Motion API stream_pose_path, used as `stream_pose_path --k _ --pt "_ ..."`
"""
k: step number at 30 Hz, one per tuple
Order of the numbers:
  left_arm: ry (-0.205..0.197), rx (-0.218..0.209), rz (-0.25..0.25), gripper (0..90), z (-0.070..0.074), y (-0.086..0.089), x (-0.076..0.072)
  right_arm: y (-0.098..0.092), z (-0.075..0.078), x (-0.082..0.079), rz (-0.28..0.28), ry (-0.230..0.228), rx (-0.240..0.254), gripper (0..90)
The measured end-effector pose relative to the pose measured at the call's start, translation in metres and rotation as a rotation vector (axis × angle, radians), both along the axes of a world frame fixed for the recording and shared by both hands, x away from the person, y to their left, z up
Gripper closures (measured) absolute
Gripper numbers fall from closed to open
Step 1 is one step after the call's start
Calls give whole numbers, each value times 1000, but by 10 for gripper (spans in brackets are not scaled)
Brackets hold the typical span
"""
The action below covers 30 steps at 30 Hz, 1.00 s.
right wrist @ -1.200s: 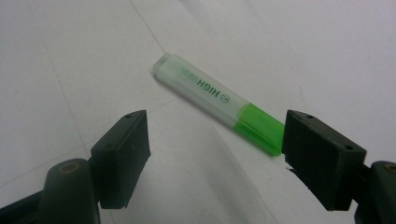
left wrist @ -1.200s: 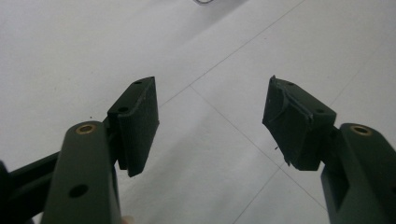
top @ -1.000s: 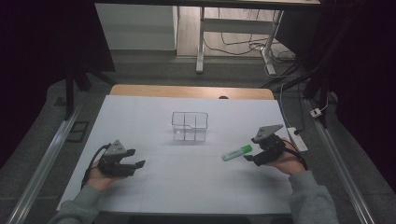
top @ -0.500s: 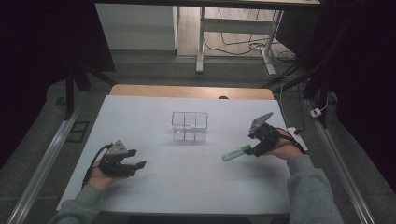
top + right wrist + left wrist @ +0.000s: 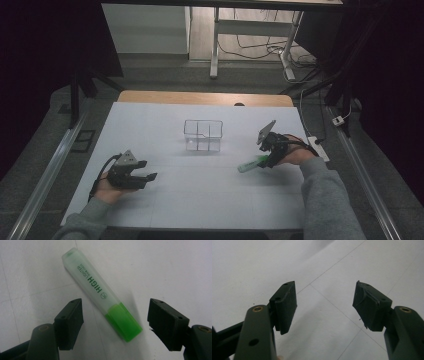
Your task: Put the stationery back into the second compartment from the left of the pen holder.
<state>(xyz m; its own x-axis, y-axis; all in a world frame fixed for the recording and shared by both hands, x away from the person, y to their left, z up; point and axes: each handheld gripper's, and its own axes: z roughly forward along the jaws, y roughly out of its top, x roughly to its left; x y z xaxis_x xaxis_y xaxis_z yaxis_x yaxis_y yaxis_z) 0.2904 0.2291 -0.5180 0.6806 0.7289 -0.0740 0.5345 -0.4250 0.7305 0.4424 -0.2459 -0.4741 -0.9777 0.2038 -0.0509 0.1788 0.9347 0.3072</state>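
Right gripper (image 5: pixel 113 322) is poised over the green highlighter (image 5: pixel 101 293), which lies flat on the white table sheet (image 5: pixel 200 180). Jaws stand wide and have just been closing; the highlighter's green end sits between them, pads not yet touching. Its long axis runs diagonally away from the jaws, pale cap end farthest, so the jaws meet the barrel obliquely rather than square-on. Judged: a small wrist turn would align the grip.

Left gripper (image 5: pixel 324 307) rests well apart, jaws wide and empty over bare sheet. Right hand is clearly nearer.

Clear divided box (image 5: pixel 202 135) stands between the grippers, farther up the table. Room beyond is dark; desk legs and cables behind.
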Motion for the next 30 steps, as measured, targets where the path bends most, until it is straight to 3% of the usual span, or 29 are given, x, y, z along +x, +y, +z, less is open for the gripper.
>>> stream_pose_path --k 8,15,22,30 --pt "6 4 -4 351 -1 0 1 9 -8 0 55 2 -80 329" --pt "8 0 -1 351 -1 1 2 17 -15 1 114 7 -149 428" --pt "14 8 -4 349 -2 0 2 19 -15 3 151 47 -165 526" --pt "12 11 -3 347 -1 0 1 20 -15 0 217 40 -157 661"
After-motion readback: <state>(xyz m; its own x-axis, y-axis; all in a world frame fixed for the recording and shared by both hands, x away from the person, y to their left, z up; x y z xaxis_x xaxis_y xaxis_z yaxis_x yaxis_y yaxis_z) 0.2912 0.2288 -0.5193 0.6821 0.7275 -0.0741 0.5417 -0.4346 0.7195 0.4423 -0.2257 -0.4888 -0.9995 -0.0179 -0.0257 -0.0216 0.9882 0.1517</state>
